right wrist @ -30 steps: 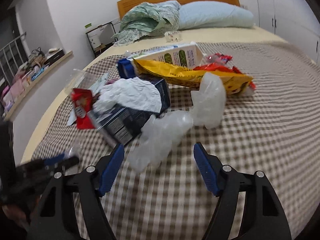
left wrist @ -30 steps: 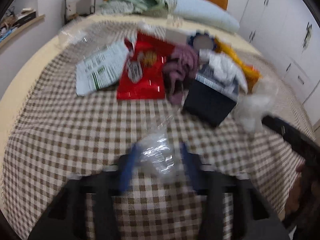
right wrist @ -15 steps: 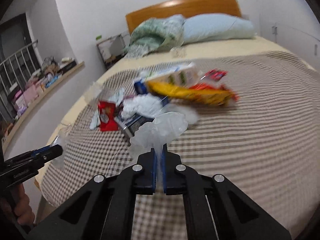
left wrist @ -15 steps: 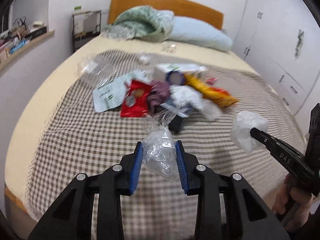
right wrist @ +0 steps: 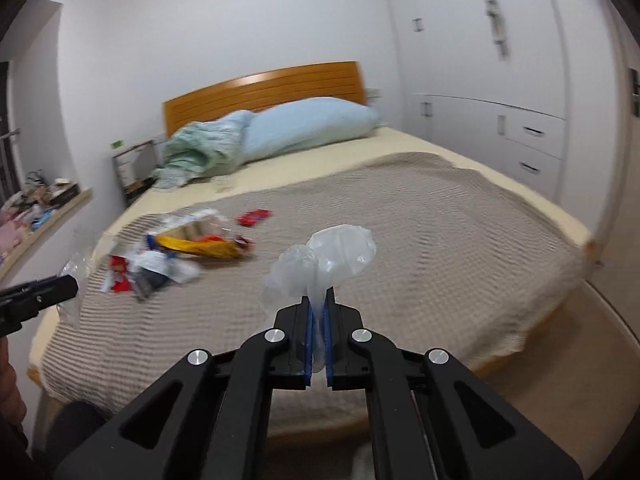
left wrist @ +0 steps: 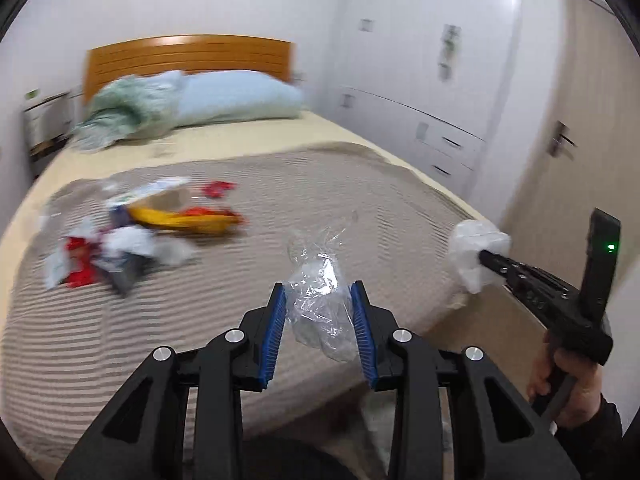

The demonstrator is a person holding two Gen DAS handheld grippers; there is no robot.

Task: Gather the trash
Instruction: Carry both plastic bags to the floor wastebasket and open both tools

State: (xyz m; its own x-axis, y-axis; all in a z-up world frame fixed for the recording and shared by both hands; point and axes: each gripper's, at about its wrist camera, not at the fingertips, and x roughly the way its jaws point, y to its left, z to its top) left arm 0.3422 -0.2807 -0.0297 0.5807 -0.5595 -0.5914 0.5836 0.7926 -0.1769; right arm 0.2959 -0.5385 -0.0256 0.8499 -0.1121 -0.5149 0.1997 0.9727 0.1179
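My left gripper [left wrist: 320, 300] is shut on a crumpled clear plastic bag [left wrist: 318, 292] and holds it in the air past the foot of the bed. My right gripper [right wrist: 319, 312] is shut on a whitish plastic bag [right wrist: 324, 260], which bulges above the fingertips. The right gripper and its bag [left wrist: 476, 252] also show at the right of the left wrist view. A pile of trash [left wrist: 128, 240] lies on the checked blanket at the left: a yellow wrapper [right wrist: 200, 246], red packets, white paper and a dark box.
A small red packet [right wrist: 253, 217] lies apart from the pile. A blue pillow [right wrist: 308, 126] and green bedding [right wrist: 196, 152] lie at the wooden headboard. White wardrobes [right wrist: 500, 80] line the right wall, with a door [left wrist: 580, 140] beyond. A cluttered shelf [right wrist: 40, 204] runs on the left.
Both grippers have pulled back and up from the bed and swung right, each carrying its bag. The trash pile now lies farther away at the left.
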